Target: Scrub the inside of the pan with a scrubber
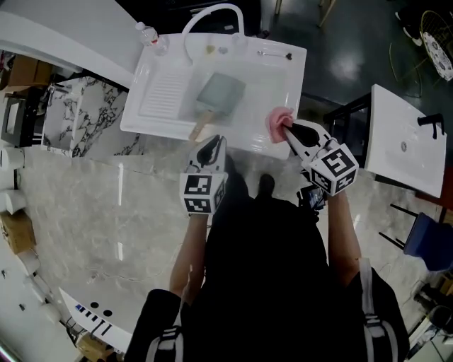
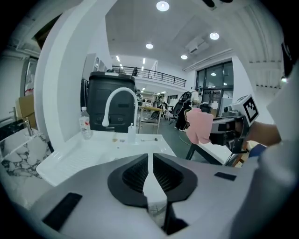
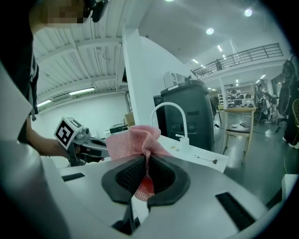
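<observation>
A grey-green square pan (image 1: 221, 92) with a wooden handle (image 1: 199, 129) lies in the white sink (image 1: 287, 71), its handle pointing toward me. My left gripper (image 1: 211, 147) hovers just right of the handle's end. In the left gripper view its jaws (image 2: 150, 161) stand almost together with only a thin slit and nothing between them, and the pan is hidden. My right gripper (image 1: 289, 127) is over the sink's front right corner, shut on a pink mesh scrubber (image 1: 276, 120). That scrubber (image 3: 133, 140) bunches out above the jaws (image 3: 145, 163) and also shows in the left gripper view (image 2: 200, 126).
A curved white faucet (image 1: 212, 14) and a small clear bottle (image 1: 147, 34) stand at the sink's back edge, and a metal utensil (image 1: 274, 54) lies at its back right. A ribbed drainboard (image 1: 164, 92) is left of the pan. Another white basin (image 1: 403, 141) stands to the right.
</observation>
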Action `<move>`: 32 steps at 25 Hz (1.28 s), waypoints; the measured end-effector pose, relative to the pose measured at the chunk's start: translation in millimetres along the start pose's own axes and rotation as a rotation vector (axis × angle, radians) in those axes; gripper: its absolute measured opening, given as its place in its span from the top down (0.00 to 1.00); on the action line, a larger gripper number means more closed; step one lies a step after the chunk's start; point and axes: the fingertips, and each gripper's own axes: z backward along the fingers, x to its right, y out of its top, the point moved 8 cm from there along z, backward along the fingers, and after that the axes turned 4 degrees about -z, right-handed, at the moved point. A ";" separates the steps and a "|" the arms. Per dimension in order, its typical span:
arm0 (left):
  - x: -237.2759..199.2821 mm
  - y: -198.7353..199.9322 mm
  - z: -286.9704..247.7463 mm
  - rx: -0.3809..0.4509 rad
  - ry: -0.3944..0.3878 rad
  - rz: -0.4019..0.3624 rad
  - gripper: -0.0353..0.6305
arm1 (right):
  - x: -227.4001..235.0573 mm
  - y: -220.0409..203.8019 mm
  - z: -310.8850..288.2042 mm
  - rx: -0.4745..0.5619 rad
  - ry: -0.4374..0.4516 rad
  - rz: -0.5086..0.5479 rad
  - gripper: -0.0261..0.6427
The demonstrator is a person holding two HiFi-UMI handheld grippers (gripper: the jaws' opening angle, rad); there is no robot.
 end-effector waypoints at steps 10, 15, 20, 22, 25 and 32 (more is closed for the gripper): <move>40.4 34.2 40.2 0.135 0.015 0.002 0.86 | -15.4 31.8 69.4 0.146 0.070 -0.013 0.91; 49.4 47.8 58.4 0.207 -0.008 -0.003 0.86 | -25.7 37.6 80.9 0.180 0.062 0.027 0.91; 48.1 46.0 67.8 0.218 -0.029 -0.008 0.86 | -34.8 40.4 75.5 0.193 0.094 0.002 0.91; 47.2 45.7 70.7 0.223 -0.025 -0.007 0.86 | -37.3 39.9 72.5 0.186 0.100 0.007 0.91; 45.9 46.2 74.3 0.227 -0.018 -0.009 0.86 | -38.8 39.4 67.9 0.183 0.125 -0.002 0.91; 44.9 40.5 79.4 0.213 -0.002 -0.005 0.86 | -39.2 35.8 63.5 0.172 0.136 0.005 0.91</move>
